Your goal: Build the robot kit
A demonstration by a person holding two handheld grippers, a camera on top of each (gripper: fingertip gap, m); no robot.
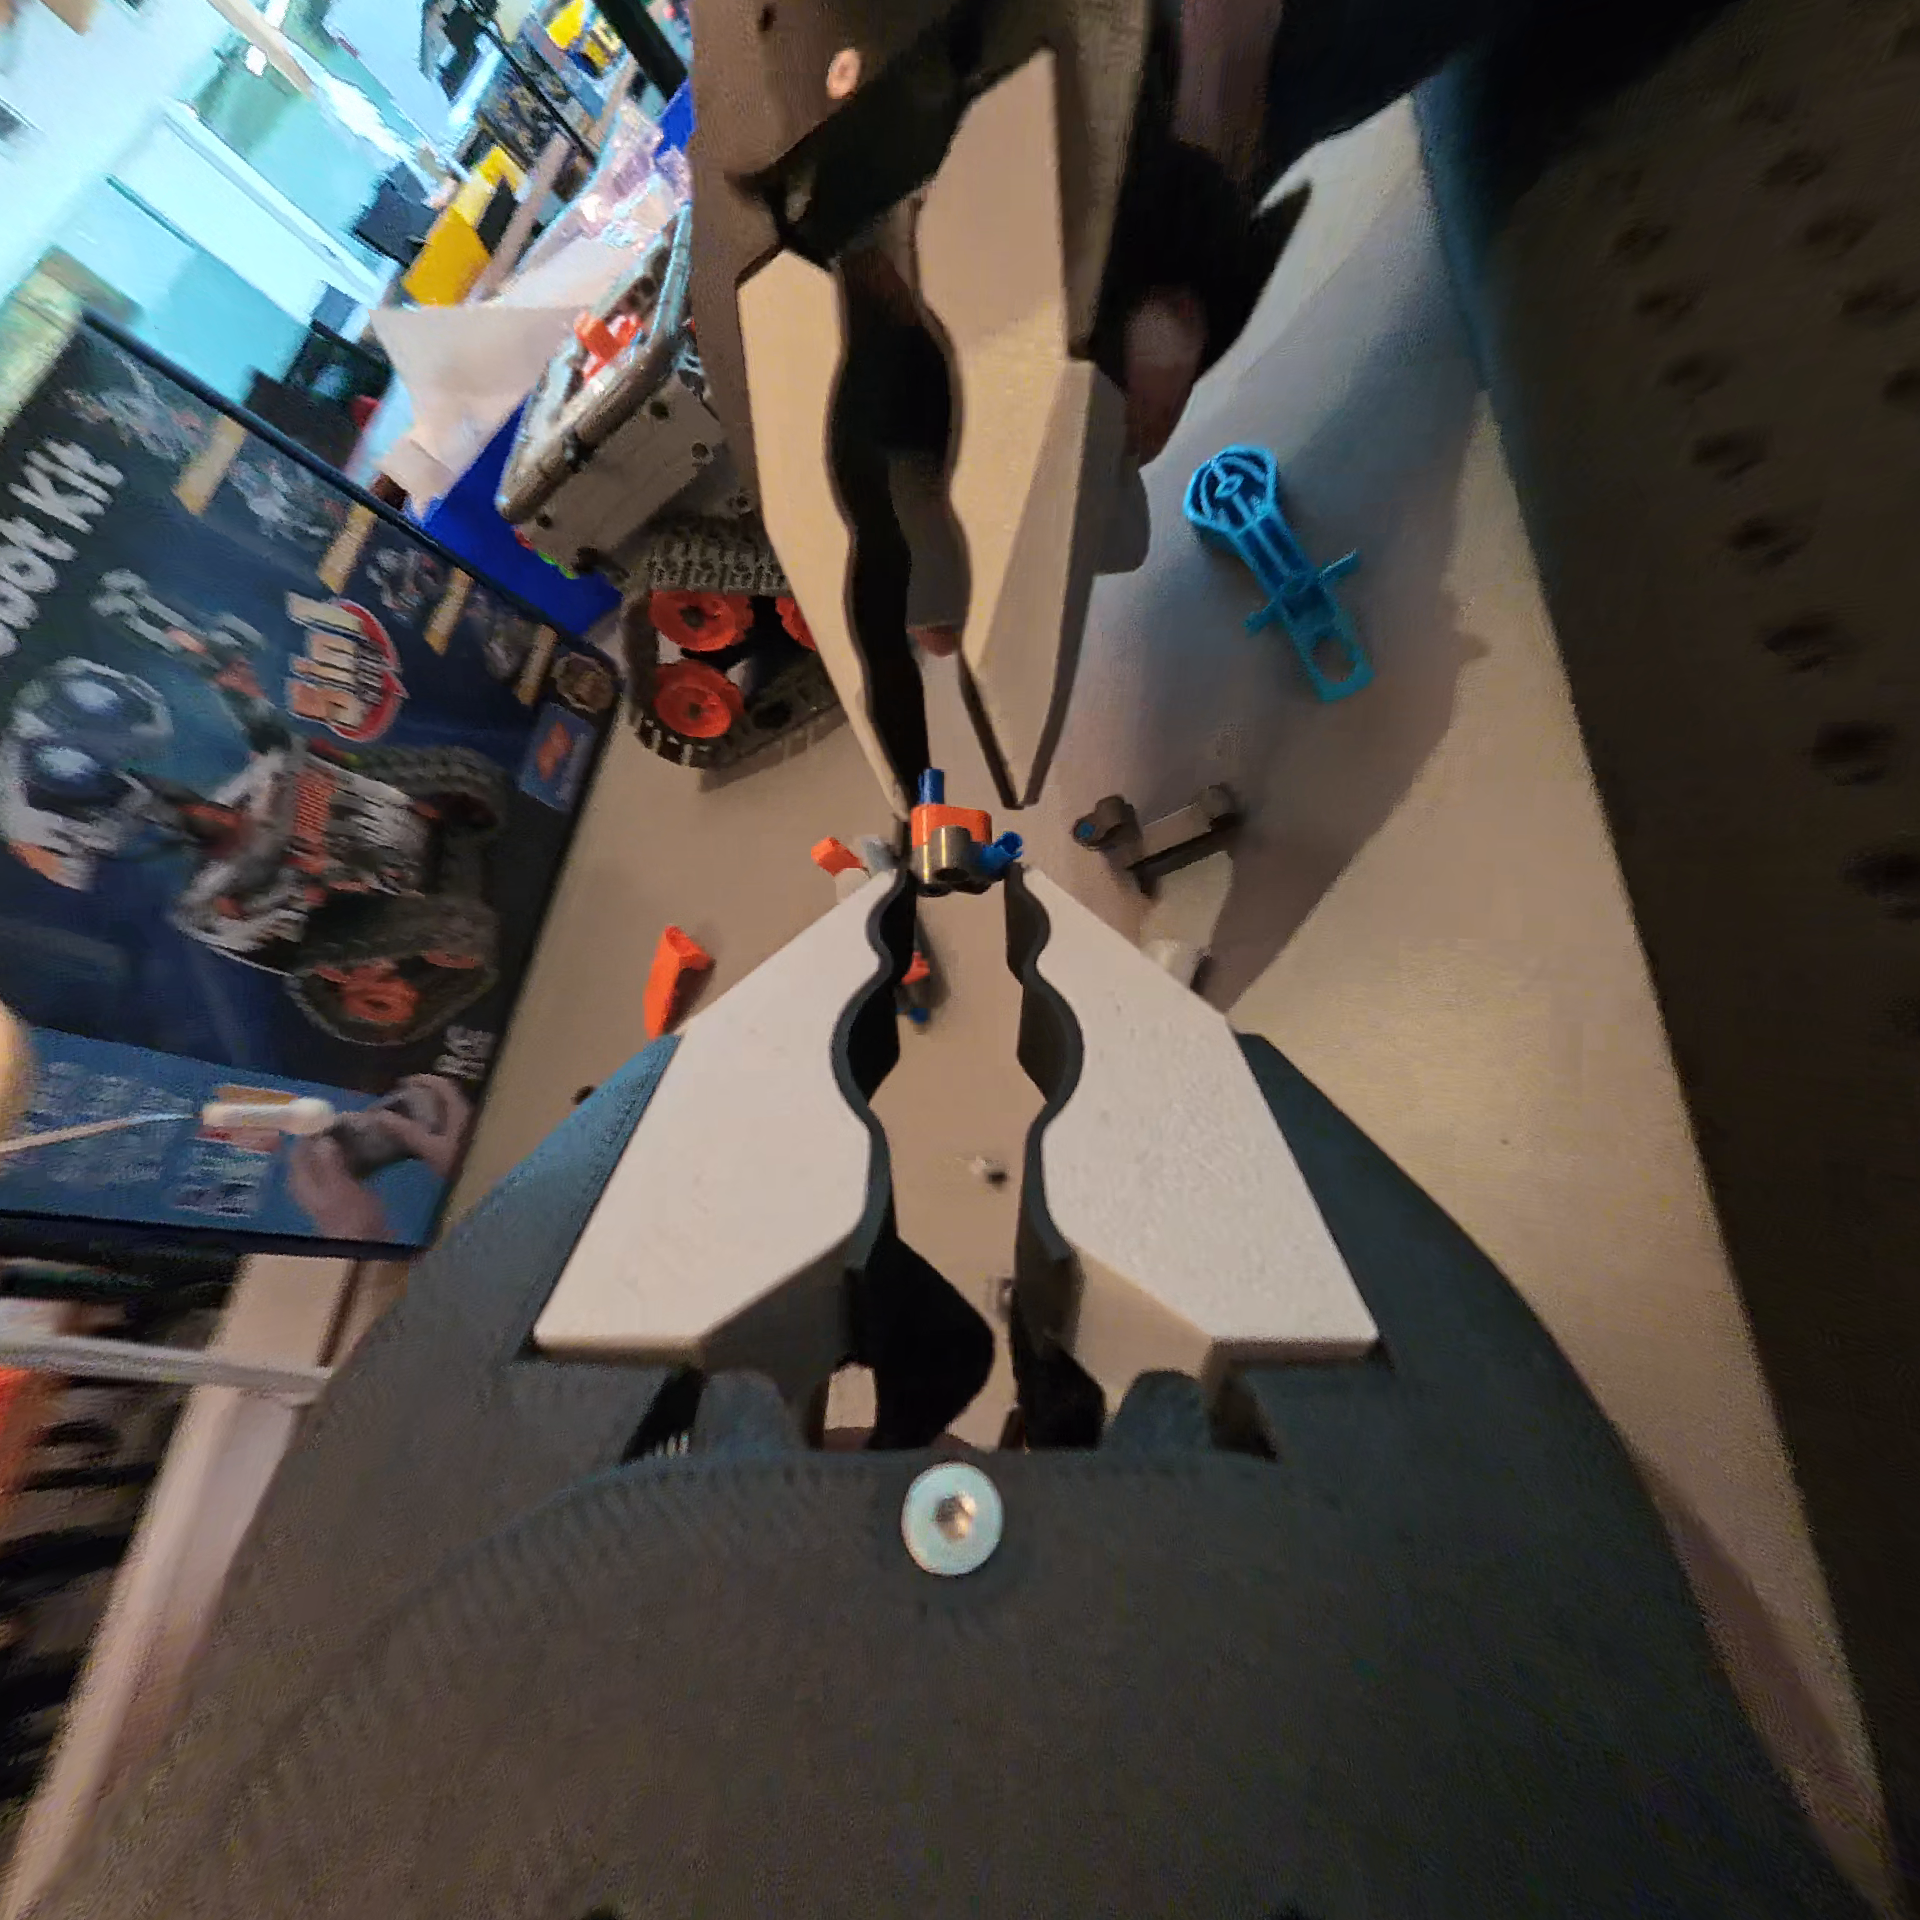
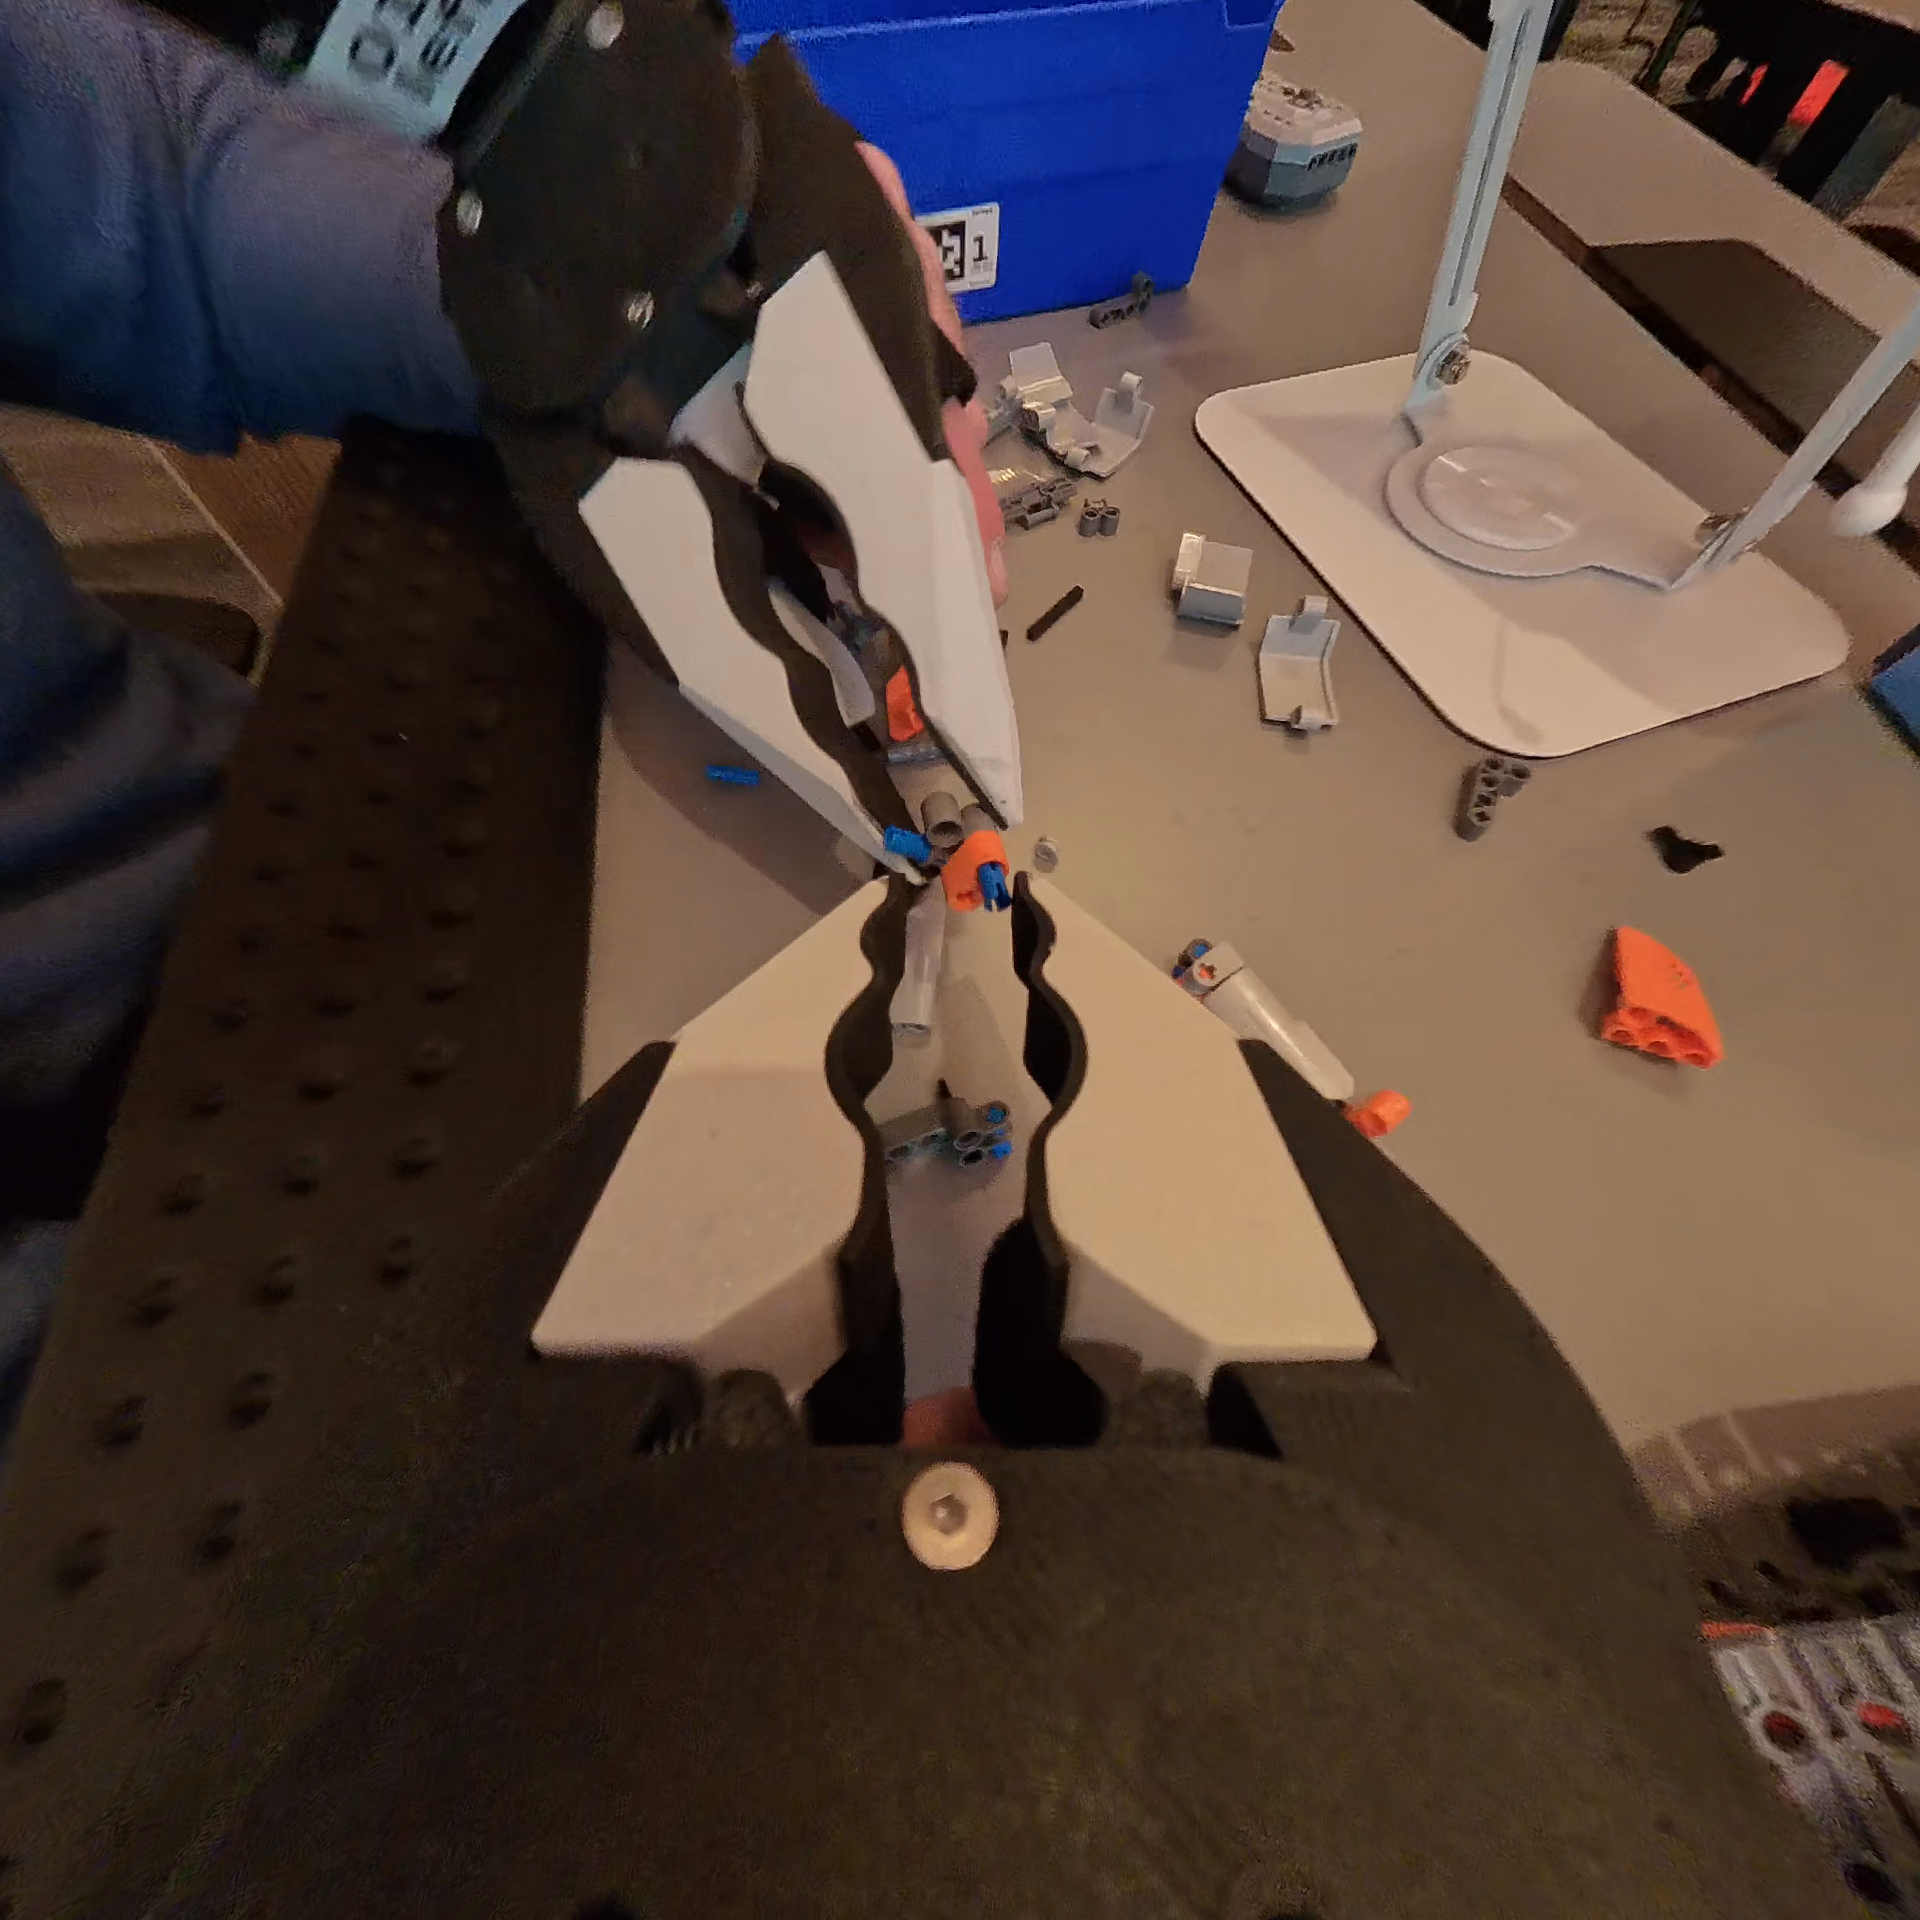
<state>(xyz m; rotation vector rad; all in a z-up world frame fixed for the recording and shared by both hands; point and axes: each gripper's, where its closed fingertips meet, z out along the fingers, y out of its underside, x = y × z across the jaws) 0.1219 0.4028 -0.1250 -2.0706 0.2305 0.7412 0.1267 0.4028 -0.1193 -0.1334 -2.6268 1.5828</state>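
Observation:
My left gripper (image 1: 954,881) is shut on a small brick assembly (image 1: 948,844): a grey connector with blue pins and an orange piece. It holds the assembly above the grey table (image 1: 1403,1143). My right gripper (image 1: 964,803) comes in from above, tip to tip with the left. In the right wrist view, my right gripper (image 2: 954,883) has its jaws a little apart, around the orange piece (image 2: 968,871) without clamping it. The left gripper (image 2: 964,847) reaches in from the upper left and pinches the grey connector (image 2: 943,814).
A tracked model with orange wheels (image 1: 717,665), a kit box (image 1: 260,779) and a blue tool (image 1: 1278,561) lie around. A blue bin (image 2: 997,125), a white stand base (image 2: 1507,623), an orange panel (image 2: 1657,1003), loose grey parts (image 2: 1070,416) and a dark perforated board (image 2: 364,935) are nearby. Less than 4 cm separates the two grippers' tips.

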